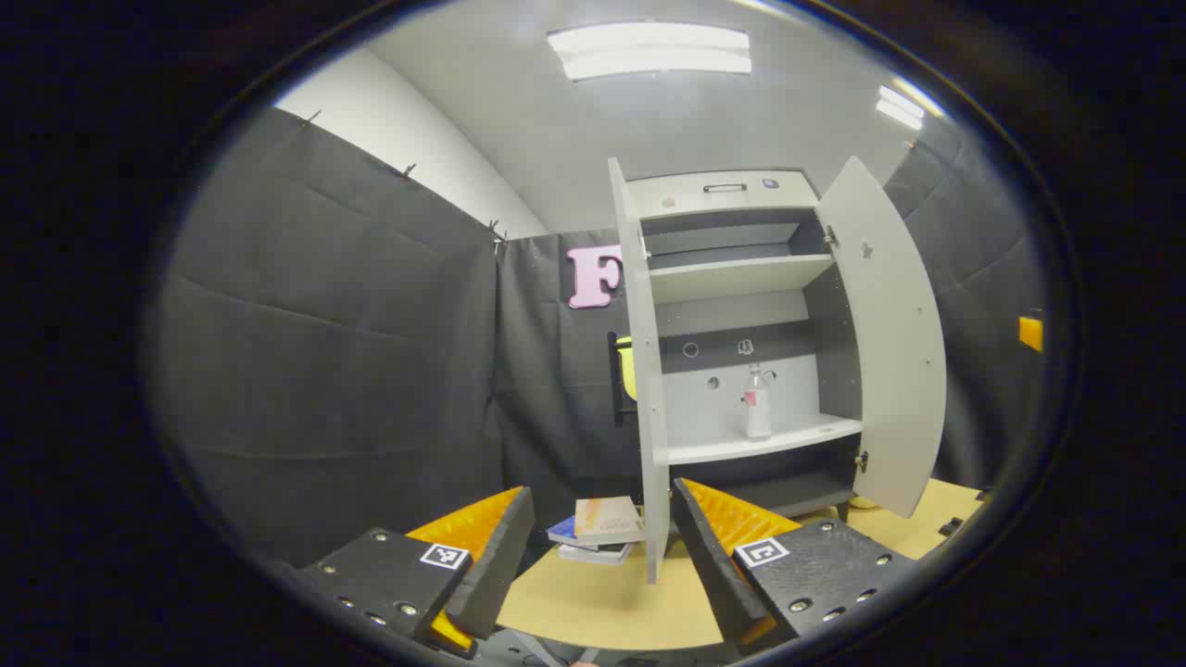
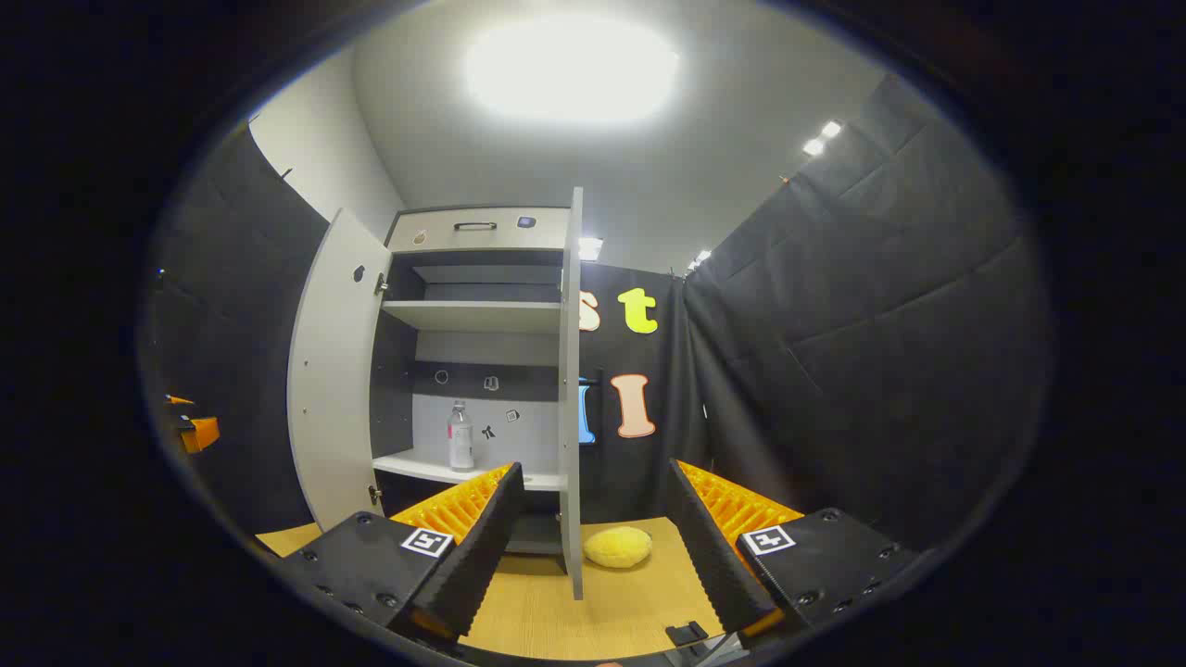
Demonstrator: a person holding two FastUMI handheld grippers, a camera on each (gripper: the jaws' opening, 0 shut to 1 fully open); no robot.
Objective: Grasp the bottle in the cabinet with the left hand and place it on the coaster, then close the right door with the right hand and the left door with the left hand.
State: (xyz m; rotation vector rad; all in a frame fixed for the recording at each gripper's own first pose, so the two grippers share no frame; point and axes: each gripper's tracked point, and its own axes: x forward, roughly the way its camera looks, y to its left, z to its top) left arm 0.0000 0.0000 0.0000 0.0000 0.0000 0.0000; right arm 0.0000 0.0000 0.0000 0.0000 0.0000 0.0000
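Standing upright on the cabinet's lower shelf (image 1: 788,434), the bottle (image 1: 758,402) is untouched, so nothing is done yet. You must still grasp it, set it on the coaster, which I cannot make out, and shut both doors, which hang wide. Your left gripper (image 1: 602,547) and right gripper (image 2: 593,528) hold their fingers spread, pinching nothing, well back over the surface (image 2: 602,602).

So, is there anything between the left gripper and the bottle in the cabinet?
Nothing visible blocks it. Both cabinet doors are open, and the bottle stands alone on the lower shelf. The left gripper is open, back from the cabinet.
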